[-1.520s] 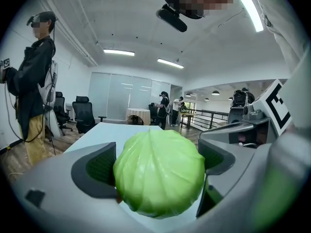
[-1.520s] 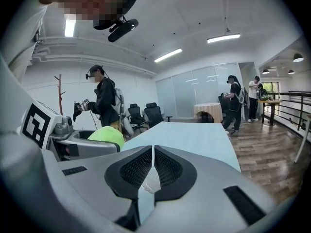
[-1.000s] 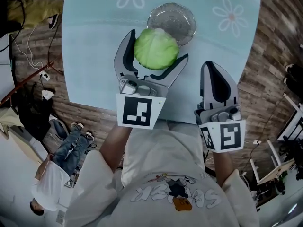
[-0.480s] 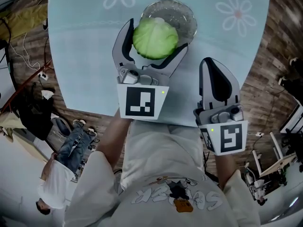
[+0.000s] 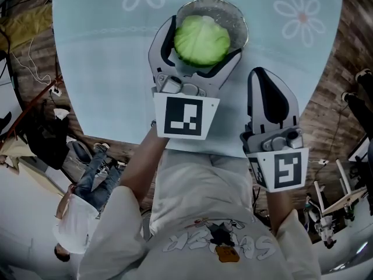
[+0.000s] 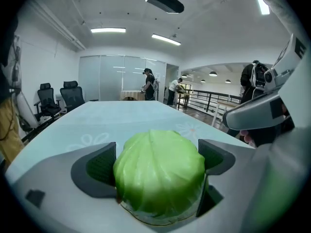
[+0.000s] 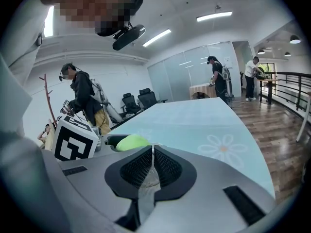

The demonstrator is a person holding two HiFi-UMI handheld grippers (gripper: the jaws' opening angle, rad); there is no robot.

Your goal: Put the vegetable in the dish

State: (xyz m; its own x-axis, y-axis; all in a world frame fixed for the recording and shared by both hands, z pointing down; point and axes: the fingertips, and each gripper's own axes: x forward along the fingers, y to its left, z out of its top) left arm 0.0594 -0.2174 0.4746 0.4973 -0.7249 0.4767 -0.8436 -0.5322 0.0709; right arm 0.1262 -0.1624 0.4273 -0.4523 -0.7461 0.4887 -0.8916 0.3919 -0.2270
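Observation:
A pale green cabbage [image 5: 202, 39] sits between the jaws of my left gripper [image 5: 198, 32], which is shut on it. The cabbage hangs right over the clear glass dish [image 5: 238, 21] on the light blue table [image 5: 105, 57]; whether it touches the dish I cannot tell. In the left gripper view the cabbage [image 6: 159, 171] fills the gap between both pads, with the dish rim showing just beneath it. My right gripper [image 5: 268, 86] is shut and holds nothing, near the table's front right edge. From the right gripper view the cabbage [image 7: 129, 142] shows at the left.
White daisy prints [image 5: 302, 16] mark the tablecloth at the far left and right. The table's near edge [image 5: 116, 139] runs just in front of the person's body. Wooden floor [image 5: 338, 92], cables and clothes lie around the table. Other people [image 7: 80, 101] stand in the room.
My left gripper has carried the cabbage forward and a little right, from the dish's near rim to over its middle. The right gripper has stayed about where it was.

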